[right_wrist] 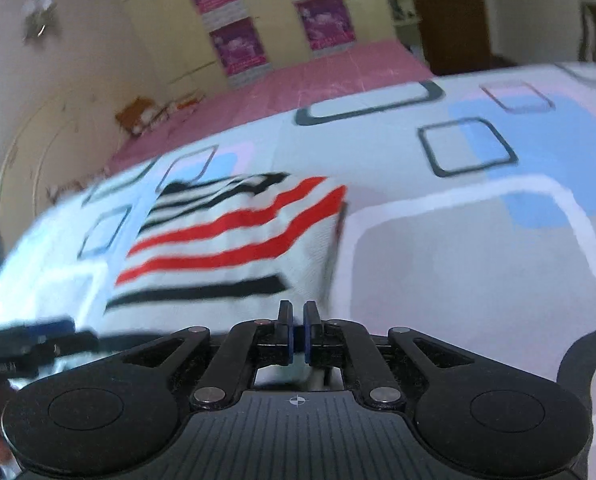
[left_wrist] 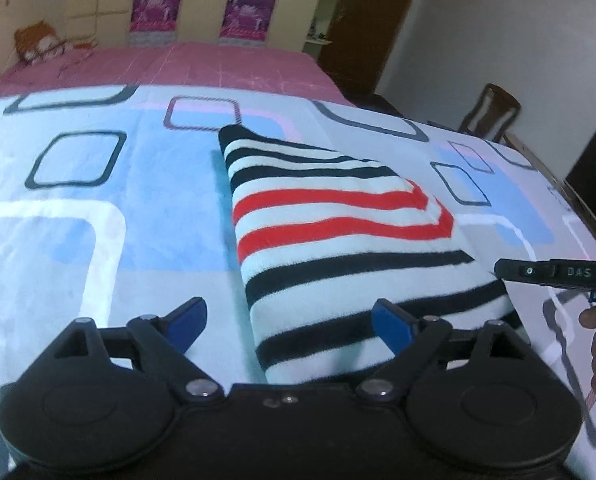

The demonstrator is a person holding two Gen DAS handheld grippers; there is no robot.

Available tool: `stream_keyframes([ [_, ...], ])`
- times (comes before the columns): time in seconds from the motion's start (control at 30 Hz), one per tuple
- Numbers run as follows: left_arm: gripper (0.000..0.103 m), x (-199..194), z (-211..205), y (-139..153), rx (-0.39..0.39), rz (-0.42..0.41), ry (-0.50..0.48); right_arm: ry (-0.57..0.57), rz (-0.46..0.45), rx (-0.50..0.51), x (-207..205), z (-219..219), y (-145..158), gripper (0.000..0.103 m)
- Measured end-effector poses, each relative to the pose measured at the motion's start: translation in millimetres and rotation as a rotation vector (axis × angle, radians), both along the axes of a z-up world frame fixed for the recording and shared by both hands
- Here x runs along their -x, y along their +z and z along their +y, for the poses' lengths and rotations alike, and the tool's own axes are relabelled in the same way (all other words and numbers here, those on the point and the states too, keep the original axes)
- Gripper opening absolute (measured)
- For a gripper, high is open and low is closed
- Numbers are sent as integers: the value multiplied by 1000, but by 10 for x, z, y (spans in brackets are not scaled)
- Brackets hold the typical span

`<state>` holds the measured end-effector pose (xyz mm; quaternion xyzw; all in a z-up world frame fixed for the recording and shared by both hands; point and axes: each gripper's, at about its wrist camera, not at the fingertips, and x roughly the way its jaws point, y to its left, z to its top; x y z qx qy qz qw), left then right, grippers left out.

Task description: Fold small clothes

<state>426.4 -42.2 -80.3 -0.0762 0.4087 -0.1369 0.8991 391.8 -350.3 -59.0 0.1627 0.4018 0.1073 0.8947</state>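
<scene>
Striped top (left_wrist: 338, 224), white with black and red bands, lies folded into a rough rectangle on the patterned blanket (left_wrist: 77, 208) covering the bed, with one flap turned diagonally across its upper right so the red stripes meet at an angle. Left gripper (left_wrist: 289, 320) hovers low over the near left edge of the garment, its blue-padded fingers (left_wrist: 189, 316) spread wide and holding nothing; one pad sits off the cloth over the blanket, the other over the stripes. Right gripper (right_wrist: 296, 330) has its fingers nearly pressed together with only a thin gap; the near right corner of the top meets them, but whether cloth is pinched I cannot tell, the frame is blurred there. In the left wrist view its tip comes in level from the right at the garment's right edge. Judgement: fold looks mostly done; best next is to flatten the diagonal flap and square the edges, keeping both grippers low and flat so layers don't drag apart.
</scene>
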Motion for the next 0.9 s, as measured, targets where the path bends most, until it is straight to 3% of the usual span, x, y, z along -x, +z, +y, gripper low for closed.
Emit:
stream_keyframes([
  [0.07, 90, -50, -19, -28, 3, 16, 13, 13, -59, 1, -11, -24, 76, 48],
  [0.17, 90, -111, -56, -68, -4, 31, 30, 73, -108, 3, -90, 61, 114, 48],
  [0.23, 92, -146, -77, -96, 7, 40, 43, 120, -130, 16, -167, 150, 61, 32],
  [0.27, 93, -159, -84, -105, 7, 44, 49, 138, -86, 50, -244, 206, -28, 20],
  [0.3, 93, -171, -88, -108, 10, 50, 52, 151, -10, 102, -347, 265, -164, 20],
  [0.37, 91, -179, -82, -79, 11, 46, 56, 137, -1, 44, -386, 177, -172, 20],
  [0.43, 92, -184, -67, -52, 23, 31, 42, 79, -62, -44, -315, -35, -36, 20],
  [0.47, 92, -203, -55, -58, 38, 35, 37, 67, -68, -77, -318, -127, -6, 32],
  [0.5, 92, -231, -41, -74, 56, 45, 36, 64, -50, -117, -349, -224, -9, 56],
  [0.53, 92, -264, -26, -96, 79, 58, 32, 69, -23, -169, -398, -319, -46, 62],
  [0.63, 91, -346, 24, -156, 151, 91, 33, 115, 121, -368, -569, -521, -289, 62],
  [0.73, 90, -426, 80, -232, 220, 140, 41, 122, 191, -478, -654, -614, -463, 62],
  [0.9, 87, -536, 196, -387, 342, 216, 51, 119, 290, -526, -803, -630, -681, 61],
])
